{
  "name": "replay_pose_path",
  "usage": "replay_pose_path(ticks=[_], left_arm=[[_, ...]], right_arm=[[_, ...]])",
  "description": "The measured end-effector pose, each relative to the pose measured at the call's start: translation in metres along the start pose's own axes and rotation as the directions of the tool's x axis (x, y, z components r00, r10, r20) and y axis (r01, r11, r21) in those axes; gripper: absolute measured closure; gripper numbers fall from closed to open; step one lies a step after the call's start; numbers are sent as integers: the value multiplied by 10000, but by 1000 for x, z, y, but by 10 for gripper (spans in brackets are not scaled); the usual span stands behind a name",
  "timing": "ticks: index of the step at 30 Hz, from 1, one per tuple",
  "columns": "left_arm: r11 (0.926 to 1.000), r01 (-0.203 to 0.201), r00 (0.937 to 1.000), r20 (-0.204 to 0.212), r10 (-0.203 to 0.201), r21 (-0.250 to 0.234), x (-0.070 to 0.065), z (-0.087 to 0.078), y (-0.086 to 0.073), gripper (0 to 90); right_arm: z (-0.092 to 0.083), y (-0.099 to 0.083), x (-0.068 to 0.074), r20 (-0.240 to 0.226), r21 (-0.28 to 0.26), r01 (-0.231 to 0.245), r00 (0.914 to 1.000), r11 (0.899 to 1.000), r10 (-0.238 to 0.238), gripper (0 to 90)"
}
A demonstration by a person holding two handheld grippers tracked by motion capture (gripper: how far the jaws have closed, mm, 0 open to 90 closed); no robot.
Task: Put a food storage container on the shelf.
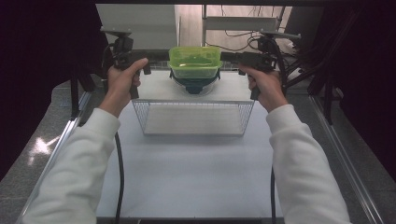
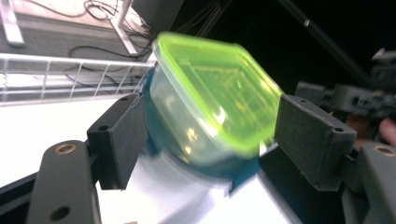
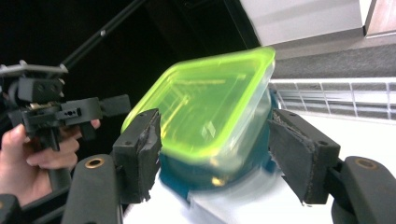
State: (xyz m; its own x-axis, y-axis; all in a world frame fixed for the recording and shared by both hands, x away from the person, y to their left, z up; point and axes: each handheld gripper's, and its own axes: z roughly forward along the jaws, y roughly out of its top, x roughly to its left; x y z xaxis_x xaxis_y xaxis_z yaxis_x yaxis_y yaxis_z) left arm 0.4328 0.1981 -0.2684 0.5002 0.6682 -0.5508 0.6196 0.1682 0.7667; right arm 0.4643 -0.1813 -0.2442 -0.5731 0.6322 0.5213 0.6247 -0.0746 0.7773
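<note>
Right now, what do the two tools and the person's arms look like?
Both arms wear white long sleeves. The left tool and right tool are black, pistol-like handles, each topped by a grey three-cornered plate and trailing a black cable down the table. Up close, each has two flat black rectangular pads with small screw holes, on arms with brass-coloured pivots.

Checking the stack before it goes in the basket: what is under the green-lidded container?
Under the green-lidded container sits a dark teal base or bowl; just its rim and lower edge show. Its inside is covered.

A green-lidded container (image 1: 194, 63) sits between both grippers, behind a wire basket (image 1: 193, 117).
</note>
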Motion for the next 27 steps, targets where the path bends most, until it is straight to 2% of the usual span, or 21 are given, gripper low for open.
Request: replay_pose_path(ticks=[1, 2, 3, 4, 5, 6, 7, 8, 9, 11, 13, 14, 15, 16, 17, 18, 19, 21, 22, 24, 27], left_arm=[[9995, -323, 9994, -138, 323, 61, -5, -7, -8, 242], [9988, -482, 9986, -217, 484, 75, -8, -10, -13, 242], [9970, -742, 9968, -284, 748, 203, -11, -15, -20, 241], [9946, -1001, 9942, -372, 1012, 287, -16, -21, -31, 240], [9921, -1190, 9917, -444, 1207, 392, -18, -24, -38, 240], [9875, -1471, 9877, -444, 1497, 569, -23, -31, -57, 240], [9875, -1471, 9877, -444, 1497, 569, -23, -31, -57, 240], [9852, -1569, 9859, -485, 1604, 693, -26, -35, -69, 239], [9850, -1568, 9857, -506, 1606, 724, -28, -38, -78, 239], [9827, -1670, 9841, -471, 1712, 806, -32, -44, -97, 239], [9782, -1884, 9789, -629, 1942, 878, -34, -50, -114, 239], [9764, -1952, 9774, -638, 2014, 922, -34, -52, -120, 238], [9752, -2006, 9760, -665, 2071, 935, -34, -54, -130, 237], [9745, -2013, 9756, -689, 2085, 986, -33, -55, -138, 237], [9748, -1988, 9763, -662, 2060, 1013, -31, -57, -146, 236], [9770, -1871, 9789, -632, 1941, 1028, -27, -59, -159, 235], [9770, -1871, 9789, -632, 1941, 1028, -27, -59, -159, 234], [9774, -1793, 9802, -643, 1872, 1124, -22, -59, -179, 234], [9774, -1793, 9802, -643, 1872, 1124, -22, -59, -179, 234], [9728, -1836, 9782, -712, 1950, 1412, -19, -57, -193, 234], [9671, -1856, 9754, -864, 2027, 1741, -16, -54, -210, 234]], right_arm=[[-13, -10, 7, 88, 138, 451, 9989, 9989, -452, 330], [-13, -10, 7, 88, 138, 451, 9989, 9989, -452, 330], [-17, -13, 9, 180, 198, 646, 9977, 9977, -650, 328], [-31, -25, 16, 452, 337, 1199, 9916, 9922, -1214, 327], [-35, -29, 18, 447, 365, 1371, 9893, 9899, -1386, 327], [-41, -36, 21, 493, 396, 1540, 9865, 9873, -1559, 325], [-41, -36, 21, 493, 396, 1540, 9865, 9873, -1559, 325], [-52, -51, 27, 560, 533, 1949, 9786, 9794, -1978, 315], [-52, -51, 27, 560, 533, 1949, 9786, 9794, -1978, 315], [-61, -67, 29, 744, 688, 2379, 9672, 9689, -2428, 308], [-69, -85, 29, 879, 797, 2660, 9581, 9607, -2726, 297], [-72, -95, 27, 938, 848, 2722, 9555, 9585, -2797, 287], [-80, -113, 23, 1064, 919, 2877, 9491, 9533, -2966, 280], [-80, -113, 23, 1064, 919, 2877, 9491, 9533, -2966, 280], [-83, -122, 20, 1142, 951, 2910, 9468, 9520, -3008, 276], [-88, -141, 14, 1177, 1026, 2926, 9455, 9507, -3037, 273], [-89, -148, 11, 1209, 1082, 2984, 9429, 9483, -3105, 271], [-90, -166, 5, 1345, 1343, 3138, 9340, 9399, -3311, 266], [-90, -166, 5, 1345, 1343, 3138, 9340, 9399, -3311, 266], [-90, -182, -2, 1469, 1608, 3203, 9276, 9336, -3435, 262], [-89, -208, -13, 1468, 1996, 2922, 9348, 9353, -3234, 254]])
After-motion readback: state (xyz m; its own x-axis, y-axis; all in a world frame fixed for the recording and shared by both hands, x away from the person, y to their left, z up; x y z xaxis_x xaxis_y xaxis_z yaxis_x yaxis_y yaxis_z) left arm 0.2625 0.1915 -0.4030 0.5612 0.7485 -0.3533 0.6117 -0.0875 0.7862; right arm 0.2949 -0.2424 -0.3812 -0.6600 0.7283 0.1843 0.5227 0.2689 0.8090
